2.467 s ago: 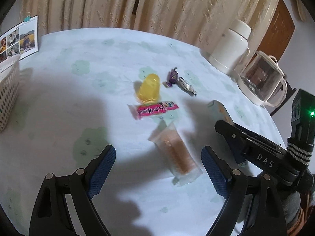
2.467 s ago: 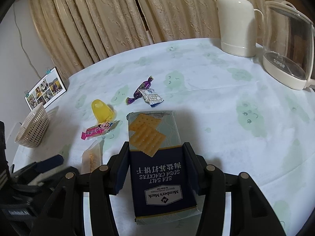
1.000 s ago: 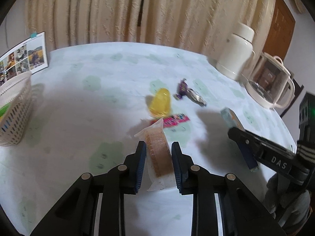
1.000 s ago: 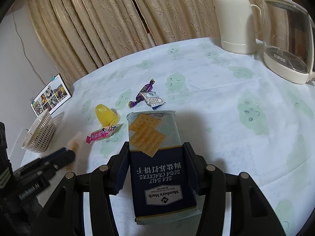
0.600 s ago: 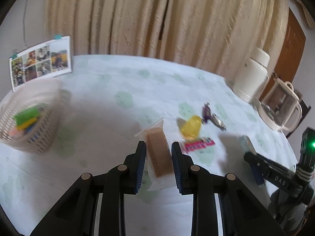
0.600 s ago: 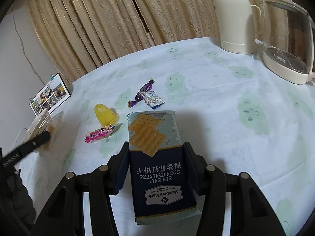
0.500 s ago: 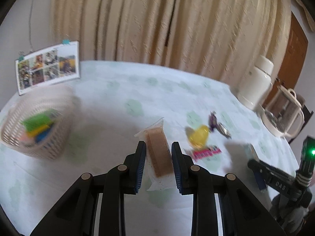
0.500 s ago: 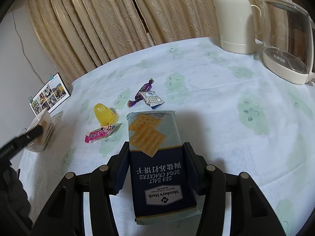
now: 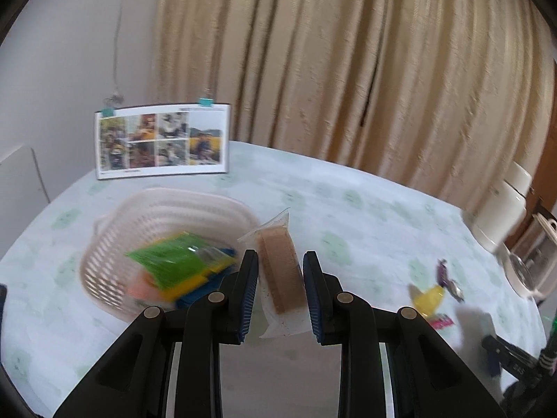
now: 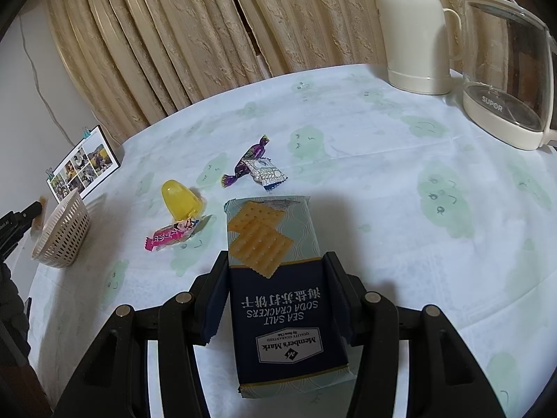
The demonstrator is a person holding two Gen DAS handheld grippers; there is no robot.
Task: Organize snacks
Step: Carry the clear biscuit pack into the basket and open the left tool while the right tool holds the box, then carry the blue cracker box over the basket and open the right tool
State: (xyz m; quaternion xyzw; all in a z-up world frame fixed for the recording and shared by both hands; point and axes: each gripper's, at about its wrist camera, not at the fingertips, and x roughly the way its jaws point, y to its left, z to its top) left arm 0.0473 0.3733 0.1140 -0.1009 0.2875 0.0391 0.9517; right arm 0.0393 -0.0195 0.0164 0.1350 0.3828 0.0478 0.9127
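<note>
Since half a second ago the left gripper [image 9: 280, 292] has swung toward the basket [image 9: 115, 216]: the basket, then at 9 o'clock of the left wrist view, now sits just left of the fingers, near centre. Motion blur throughout that view.

Left gripper: jaws narrow, clamped on a clear-wrapped biscuit pack [image 9: 280, 278], held above the table [image 9: 348, 216] just beside the basket's right rim. Basket holds green, yellow, blue and pink packets; detail blurred. Photo card [image 9: 162, 141] stands at 12 o'clock from the basket.

Right gripper [image 10: 278, 296]: unchanged, jaws pressed on both sides of a soda cracker pack [image 10: 275, 278]. Ahead of it on the table: yellow jelly cup [image 10: 181, 200] and pink candy bar [image 10: 172, 235] at 10 o'clock, purple candy [image 10: 247, 165] touching a silver-wrapped candy [image 10: 266, 174] at 12. White thermos [image 10: 412, 35] and glass kettle [image 10: 508, 83] at 2 o'clock, far edge.
</note>
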